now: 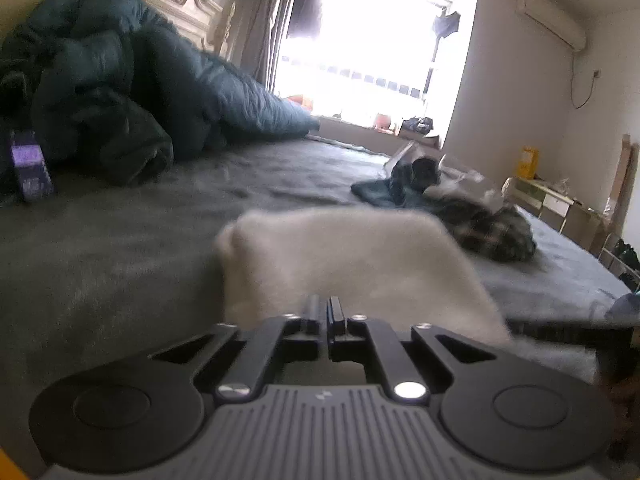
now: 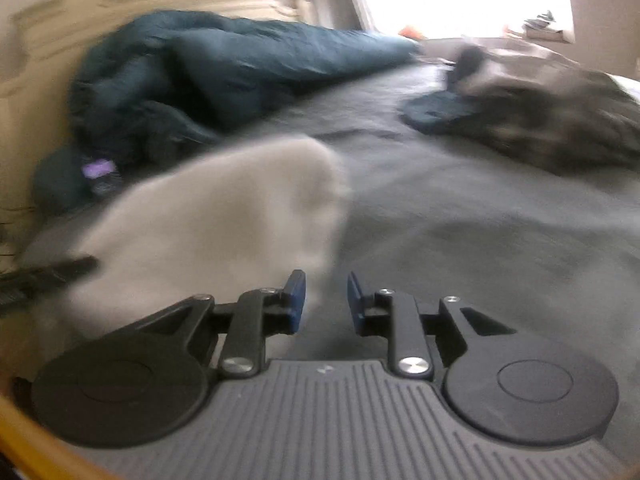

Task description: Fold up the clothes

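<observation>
- Lying on the grey bed (image 1: 120,264), a pale garment (image 1: 340,264) sits just ahead of both grippers; looks like a soft knit or fleece piece, already doubled over at least once, far edge rounded and puffy.
- Left gripper (image 1: 327,312): jaws together, apparently pinching the garment's near edge. The cloth rises straight from the fingertips.
- Right gripper (image 2: 326,296): jaws apart, blue pads bare, nothing pressed between them. The garment (image 2: 224,216) lies to its left, its near edge running in between the jaws.
- Handling, as a judgement: light, limp, no stiffness; it will sag and drape from any single hold. The fuzzy surface should grip well in the pads, little risk of slipping. Best held at a corner or along a folded edge, so both layers are caught together.
- Left wrist view only: the closed hold on the cloth, plus a bright window (image 1: 380,40), a wall unit (image 1: 552,16) high at right, and furniture beyond the bed.
- Right wrist view only: the open jaws, and the left gripper's dark tip (image 2: 52,272) reaching in at the garment's left edge. Heavy motion blur here.
- Both views: a dark teal duvet (image 1: 160,72) bunched at the headboard, and a heap of unfolded dark clothes (image 1: 460,208) well apart from the pale piece.
</observation>
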`<state>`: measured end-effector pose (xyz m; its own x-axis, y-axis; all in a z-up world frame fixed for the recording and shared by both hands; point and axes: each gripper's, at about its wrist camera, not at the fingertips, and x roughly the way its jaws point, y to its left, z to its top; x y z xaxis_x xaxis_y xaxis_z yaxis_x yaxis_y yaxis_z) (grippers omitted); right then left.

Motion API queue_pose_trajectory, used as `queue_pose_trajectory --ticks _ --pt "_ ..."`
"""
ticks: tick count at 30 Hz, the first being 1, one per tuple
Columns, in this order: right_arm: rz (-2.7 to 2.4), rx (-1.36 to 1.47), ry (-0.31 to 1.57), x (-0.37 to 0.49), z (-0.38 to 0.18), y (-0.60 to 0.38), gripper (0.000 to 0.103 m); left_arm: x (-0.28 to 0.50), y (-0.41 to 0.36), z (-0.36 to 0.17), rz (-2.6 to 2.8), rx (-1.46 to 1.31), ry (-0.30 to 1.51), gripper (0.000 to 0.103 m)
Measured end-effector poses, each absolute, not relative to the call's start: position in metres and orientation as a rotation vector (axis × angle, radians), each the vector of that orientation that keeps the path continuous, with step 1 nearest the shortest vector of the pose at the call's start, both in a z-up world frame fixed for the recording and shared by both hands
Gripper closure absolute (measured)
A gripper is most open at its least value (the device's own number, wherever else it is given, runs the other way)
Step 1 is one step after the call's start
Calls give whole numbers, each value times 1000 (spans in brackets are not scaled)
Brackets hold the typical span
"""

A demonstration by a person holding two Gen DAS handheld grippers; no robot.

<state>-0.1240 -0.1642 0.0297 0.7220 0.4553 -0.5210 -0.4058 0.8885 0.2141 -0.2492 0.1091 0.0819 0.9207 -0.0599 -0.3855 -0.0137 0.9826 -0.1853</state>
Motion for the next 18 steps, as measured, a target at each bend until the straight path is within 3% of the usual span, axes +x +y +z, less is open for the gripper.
queue_pose_trajectory --ticks 5,10,18 --pt "466 132 637 -142 22 -190 81 -231 81 102 -157 -137 374 96" --pt "498 167 590 -159 39 -194 81 -203 66 66 -187 -116 485 95" --pt "702 108 460 -130 75 -132 81 -233 75 53 -184 -166 522 95"
